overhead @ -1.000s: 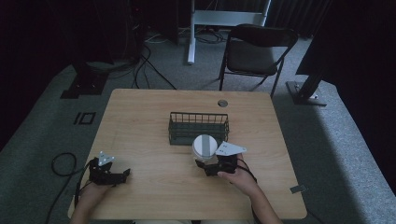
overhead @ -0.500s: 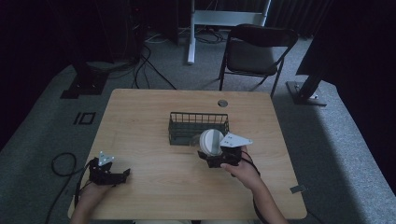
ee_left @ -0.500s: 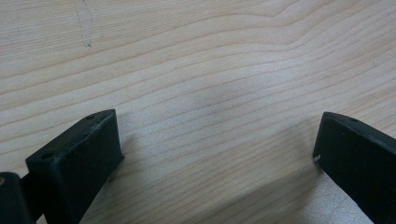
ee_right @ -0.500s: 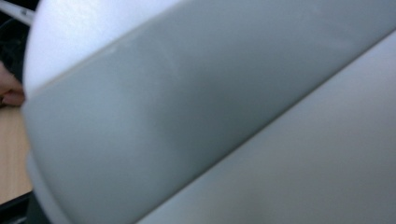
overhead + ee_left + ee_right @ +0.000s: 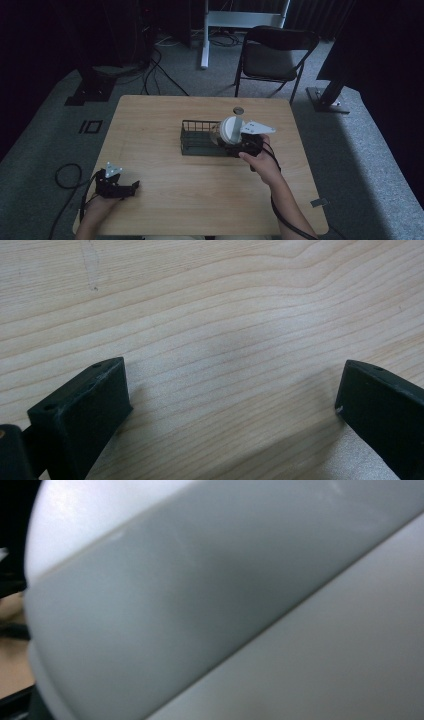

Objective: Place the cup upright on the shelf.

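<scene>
A white bowl (image 5: 230,129), tipped on its side, hangs over the right end of the black wire basket (image 5: 194,122) at the middle of the wooden table (image 5: 165,210). My right gripper (image 5: 231,143) is shut on the bowl from the near side. Up close, the bowl's pale curved wall (image 5: 225,605) hides that gripper's jaws. My left gripper (image 5: 131,186) rests on the table near the front left corner. It is open (image 5: 230,405), with bare wood between its black fingers (image 5: 85,407).
A small round grommet (image 5: 238,109) is set in the tabletop behind the basket. A black folding chair (image 5: 275,50) stands beyond the far edge. Cables (image 5: 65,172) trail on the grey floor to the left.
My right gripper has carried the white bowl away from me and to the right, from in front of the basket to above its right end. The left gripper has not moved.
</scene>
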The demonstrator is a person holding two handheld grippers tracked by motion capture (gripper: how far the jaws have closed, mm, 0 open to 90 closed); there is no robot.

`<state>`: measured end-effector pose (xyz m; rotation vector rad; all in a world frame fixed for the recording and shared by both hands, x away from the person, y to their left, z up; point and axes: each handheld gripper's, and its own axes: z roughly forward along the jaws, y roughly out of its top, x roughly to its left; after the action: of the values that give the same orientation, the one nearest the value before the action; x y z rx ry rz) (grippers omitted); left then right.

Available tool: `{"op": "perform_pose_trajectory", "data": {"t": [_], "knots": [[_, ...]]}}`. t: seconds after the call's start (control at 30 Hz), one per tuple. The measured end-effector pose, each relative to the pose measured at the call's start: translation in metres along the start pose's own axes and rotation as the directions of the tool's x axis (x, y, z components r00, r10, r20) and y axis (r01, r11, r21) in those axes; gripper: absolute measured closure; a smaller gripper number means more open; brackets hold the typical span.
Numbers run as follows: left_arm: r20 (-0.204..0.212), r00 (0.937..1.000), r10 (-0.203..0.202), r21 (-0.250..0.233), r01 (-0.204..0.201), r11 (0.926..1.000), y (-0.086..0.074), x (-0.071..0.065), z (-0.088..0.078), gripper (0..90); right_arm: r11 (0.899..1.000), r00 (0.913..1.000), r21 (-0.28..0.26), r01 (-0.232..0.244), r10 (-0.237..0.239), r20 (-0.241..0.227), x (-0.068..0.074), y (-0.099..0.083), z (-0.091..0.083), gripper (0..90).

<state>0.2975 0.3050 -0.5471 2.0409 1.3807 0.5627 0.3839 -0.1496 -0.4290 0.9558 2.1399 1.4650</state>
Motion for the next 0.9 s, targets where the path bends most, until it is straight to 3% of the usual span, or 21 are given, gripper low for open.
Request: {"op": "perform_pose_trajectory", "data": {"t": [0.17,0.4,0.6,0.9], "knots": [[-0.001,1.0,0.001,0.001,-0.001,1.0,0.0,0.0,0.0,1.2,0.997,0.9967,0.038,-0.063,0.06,0.055,-0.006,0.006,0.013,18.7],[0.0,1.0,0.0,0.0,0.0,1.0,0.0,0.0,0.0,1.2,0.99,0.9902,0.118,-0.077,0.062,0.126,-0.005,0.012,0.034,18.7],[0.0,1.0,0.0,0.0,0.0,1.0,0.0,0.0,0.0,1.2,0.97,0.977,0.189,-0.153,0.12,0.176,0.0,0.016,0.053,18.7],[0.0,1.0,-0.001,0.001,0.001,1.0,0.0,0.0,0.0,1.2,0.95,0.9631,0.242,-0.198,0.142,0.229,0.003,0.013,0.068,18.7]]}}
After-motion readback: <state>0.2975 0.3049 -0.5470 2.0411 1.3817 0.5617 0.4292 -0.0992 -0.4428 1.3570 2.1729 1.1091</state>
